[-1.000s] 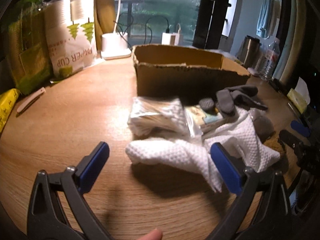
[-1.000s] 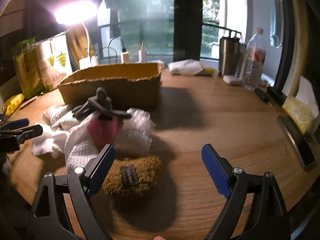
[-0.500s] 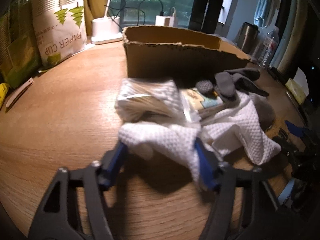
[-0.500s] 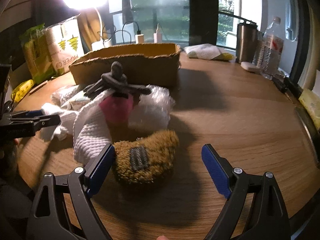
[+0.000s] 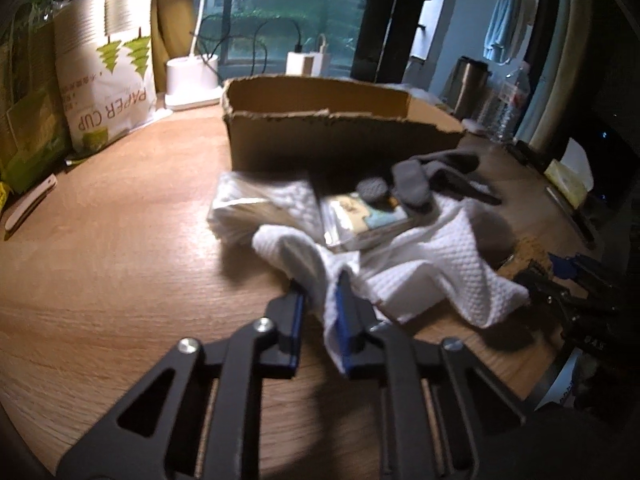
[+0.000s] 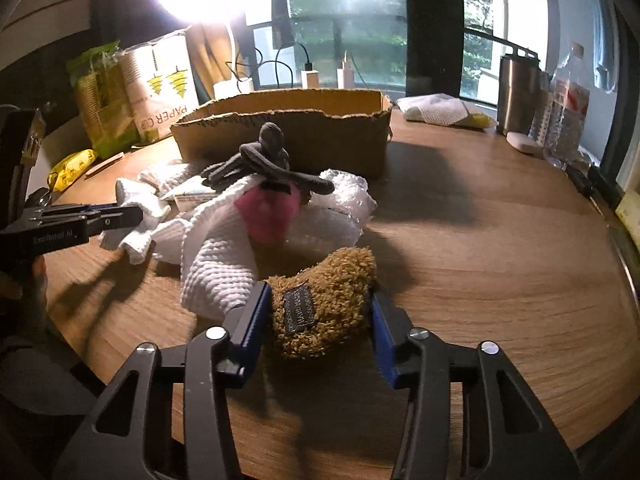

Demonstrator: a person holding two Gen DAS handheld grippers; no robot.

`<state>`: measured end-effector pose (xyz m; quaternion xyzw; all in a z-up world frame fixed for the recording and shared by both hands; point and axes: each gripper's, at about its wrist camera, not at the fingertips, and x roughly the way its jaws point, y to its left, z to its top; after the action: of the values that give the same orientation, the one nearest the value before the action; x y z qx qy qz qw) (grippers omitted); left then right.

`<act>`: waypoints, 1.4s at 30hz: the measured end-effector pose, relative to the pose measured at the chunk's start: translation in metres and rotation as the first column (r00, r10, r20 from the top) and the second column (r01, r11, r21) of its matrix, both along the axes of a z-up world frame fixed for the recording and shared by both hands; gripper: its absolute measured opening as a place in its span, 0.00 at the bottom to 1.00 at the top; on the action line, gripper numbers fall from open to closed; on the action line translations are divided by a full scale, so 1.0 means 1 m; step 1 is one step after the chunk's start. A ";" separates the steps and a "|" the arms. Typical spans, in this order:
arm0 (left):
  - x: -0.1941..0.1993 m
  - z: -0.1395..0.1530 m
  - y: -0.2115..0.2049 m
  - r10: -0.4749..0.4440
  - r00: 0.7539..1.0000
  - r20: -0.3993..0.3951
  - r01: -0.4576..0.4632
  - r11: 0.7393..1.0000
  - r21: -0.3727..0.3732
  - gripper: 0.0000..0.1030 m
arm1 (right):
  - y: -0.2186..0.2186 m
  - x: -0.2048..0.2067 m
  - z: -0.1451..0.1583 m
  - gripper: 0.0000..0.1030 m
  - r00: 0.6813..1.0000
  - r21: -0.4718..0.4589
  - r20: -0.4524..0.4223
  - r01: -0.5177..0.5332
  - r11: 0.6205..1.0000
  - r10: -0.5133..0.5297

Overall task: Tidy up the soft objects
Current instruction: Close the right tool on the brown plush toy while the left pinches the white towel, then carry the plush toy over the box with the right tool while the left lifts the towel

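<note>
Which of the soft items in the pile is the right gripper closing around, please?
The right gripper brackets the fuzzy brown item with the dark patch, nearest the camera; the white waffle cloth lies beside it.

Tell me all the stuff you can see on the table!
cardboard box: one, brown, open, mid-table
white cloth: one, white, front of pile
fuzzy brown item: one, brown, nearest the right camera
dark glove: one, grey, atop pile
pink item: one, pink, under the glove
bubble wrap: one, clear, beside pink item
paper cup pack: one, white-green, left of the box
steel tumbler: one, silver, far right
left hand-held gripper: pinching the white cloth
right hand-held gripper: around the fuzzy brown item
</note>
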<state>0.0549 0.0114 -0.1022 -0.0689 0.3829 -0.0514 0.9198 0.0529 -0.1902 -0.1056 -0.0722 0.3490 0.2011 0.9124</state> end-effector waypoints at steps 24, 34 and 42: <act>-0.016 0.059 0.009 -0.007 0.983 0.185 0.004 1.000 0.013 0.11 | -0.006 -0.006 0.060 0.46 0.981 0.025 0.193 0.020 0.999 -0.024; -0.004 0.075 0.008 -0.015 0.969 0.247 0.012 1.000 0.013 0.11 | -0.004 0.012 0.076 0.46 0.967 0.048 0.254 0.011 0.999 -0.023; 0.008 0.082 0.002 -0.031 0.956 0.291 0.031 1.000 0.003 0.11 | 0.000 0.031 0.085 0.46 0.958 0.064 0.286 -0.009 0.998 -0.010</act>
<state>0.0629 0.0134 -0.0203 -0.0555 0.2446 -0.0757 0.9651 0.0834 -0.1906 -0.0206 -0.0706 0.2068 0.1996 0.9552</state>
